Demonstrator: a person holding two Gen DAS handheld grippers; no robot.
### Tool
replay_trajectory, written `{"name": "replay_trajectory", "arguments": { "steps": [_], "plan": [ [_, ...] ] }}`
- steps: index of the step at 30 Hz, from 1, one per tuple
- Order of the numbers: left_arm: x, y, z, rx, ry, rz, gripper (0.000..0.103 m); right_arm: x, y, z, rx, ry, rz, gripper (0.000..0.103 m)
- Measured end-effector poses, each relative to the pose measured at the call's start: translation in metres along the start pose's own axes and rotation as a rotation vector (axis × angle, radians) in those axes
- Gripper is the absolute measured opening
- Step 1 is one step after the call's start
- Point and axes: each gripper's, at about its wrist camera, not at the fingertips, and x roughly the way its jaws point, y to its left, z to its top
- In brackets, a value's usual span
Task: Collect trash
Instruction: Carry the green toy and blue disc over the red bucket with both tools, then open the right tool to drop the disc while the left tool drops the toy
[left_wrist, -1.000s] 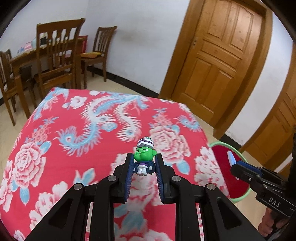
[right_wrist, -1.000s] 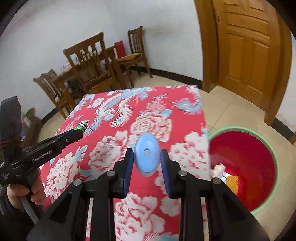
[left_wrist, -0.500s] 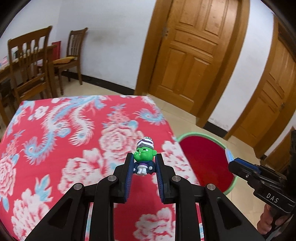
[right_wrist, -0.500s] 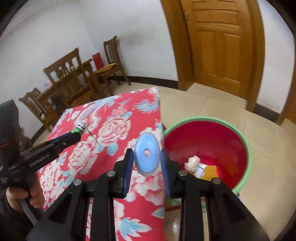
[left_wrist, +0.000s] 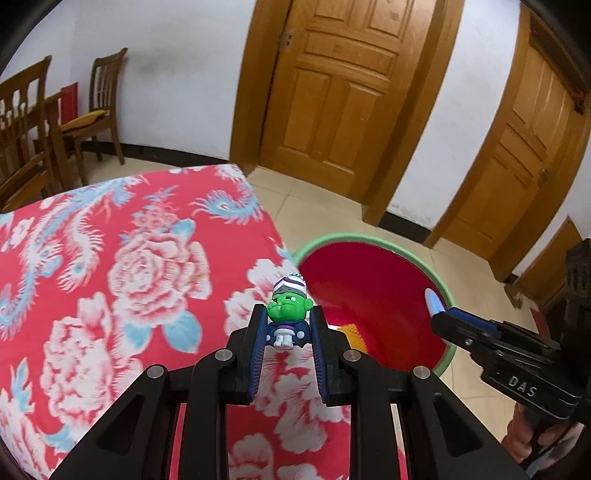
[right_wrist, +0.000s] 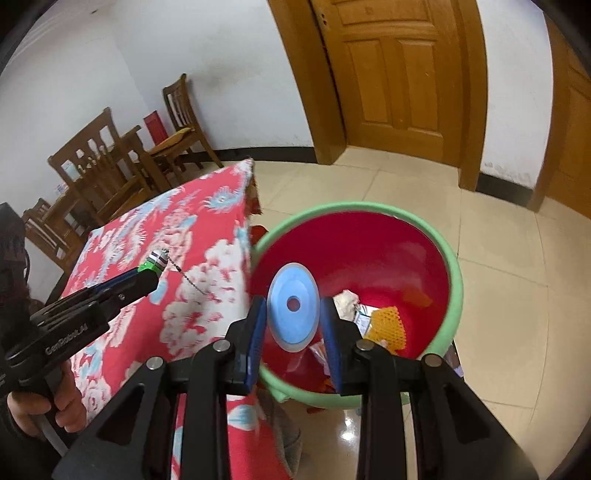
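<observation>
- Table w/ red floral cloth (left_wrist: 110, 288): biggest thing here, cloth soft & draped over the edge. Bare of trash in what both views show.
- Red bin w/ green rim (right_wrist: 456, 273): on the tile floor just beside the table corner. Stiff plastic, wide mouth, easy target. Already holds crumpled white paper (right_wrist: 347, 301), an orange mesh piece (right_wrist: 386, 325) & some wrappers.
- Right gripper (right_wrist: 293, 325): jaws closed on the blue disc, pads on its two opposite edges, disc face toward the cam. It hangs over the near side of the bin mouth.
- Left gripper (left_wrist: 286, 334): jaws closed on the green figurine, pinching its body below the head. Sits over the table edge near the bin, not yet above the mouth.
- Blue disc (right_wrist: 293, 312): thin, w/ a center hole and a pale rim; looks light, smooth plastic or rubber. Prob slippery on the faces, so the edge grip is the sane hold. Should drop flat-ish once let go; could flutter or bounce off the rim if released too far out.
- Green figurine (left_wrist: 288, 312): small, striped hat, rigid-looking, light. Round head gives poor purchase; torso pinch is the better spot. A bead chain (right_wrist: 188, 278) trails from it in the right view, which may snag on cloth or bin rim.
</observation>
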Motion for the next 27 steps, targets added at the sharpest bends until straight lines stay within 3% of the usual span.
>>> {"name": "replay_trajectory", "arguments": {
  "steps": [11, 24, 27],
  "plan": [
    [0.036, -0.031, 0.004, 0.069, 0.051, -0.045, 0.023, 0.023, -0.042, -0.003, 0.096, 0.039, -0.047, 0.032],
    [0.063, -0.048, 0.001, 0.107, 0.102, -0.080, 0.024, 0.016, -0.063, -0.002, 0.155, 0.010, -0.059, 0.037],
    [0.068, -0.047, 0.002, 0.095, 0.116, -0.085, 0.031, 0.014, -0.064, -0.003, 0.162, 0.009, -0.060, 0.038]
  ]
}}
